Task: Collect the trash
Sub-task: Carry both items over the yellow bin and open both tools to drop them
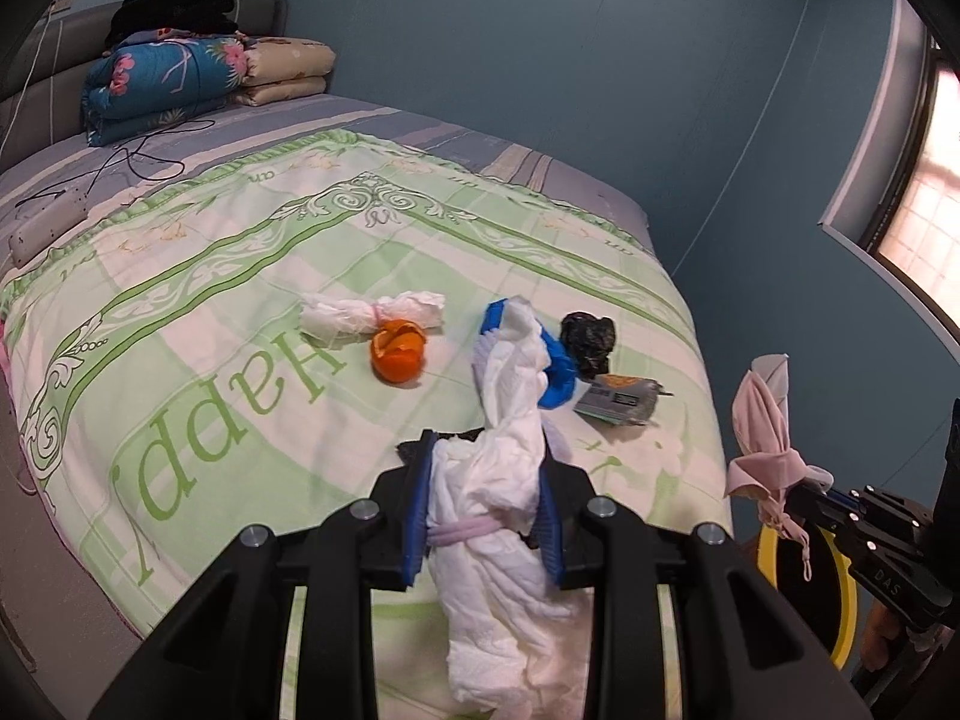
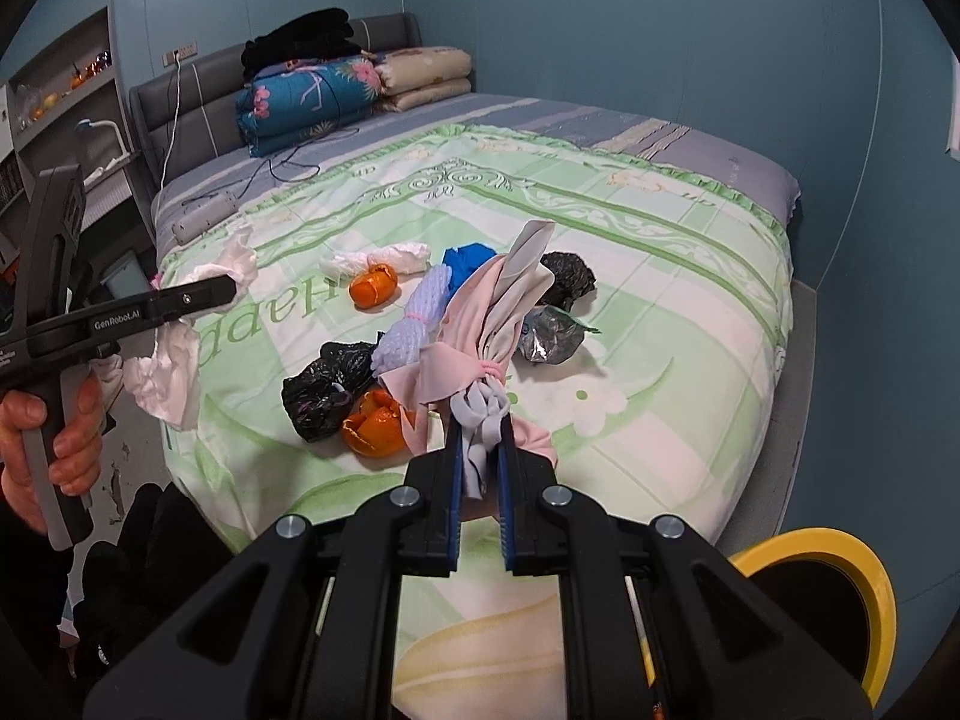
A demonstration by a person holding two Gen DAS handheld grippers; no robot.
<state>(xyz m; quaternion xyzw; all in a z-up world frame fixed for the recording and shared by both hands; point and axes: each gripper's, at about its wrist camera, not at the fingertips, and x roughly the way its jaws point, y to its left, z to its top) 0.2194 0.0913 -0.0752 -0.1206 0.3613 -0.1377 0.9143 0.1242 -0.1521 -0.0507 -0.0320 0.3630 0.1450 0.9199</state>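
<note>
Between the blue pads of the left gripper sits a white crumpled tissue bundle, tied at its waist with a pale band; the jaws stand narrowly apart and press on it from both sides, and its upper end rises ahead of the fingers while its lower end hangs toward the camera. The right gripper has its jaws almost together, pinched on the grey tail of a pink and grey cloth bundle bound with a pink band, which stands up above the bed.

That bundle hides part of the litter behind it on the green checked quilt: a blue scrap shows only at its top, and a lavender foam net is partly covered. Still lying on the quilt are an orange peel, a second peel, two black bags, a silver wrapper and a tied tissue roll. At the lower right, a yellow-rimmed bin is cut off by the frame edge.
</note>
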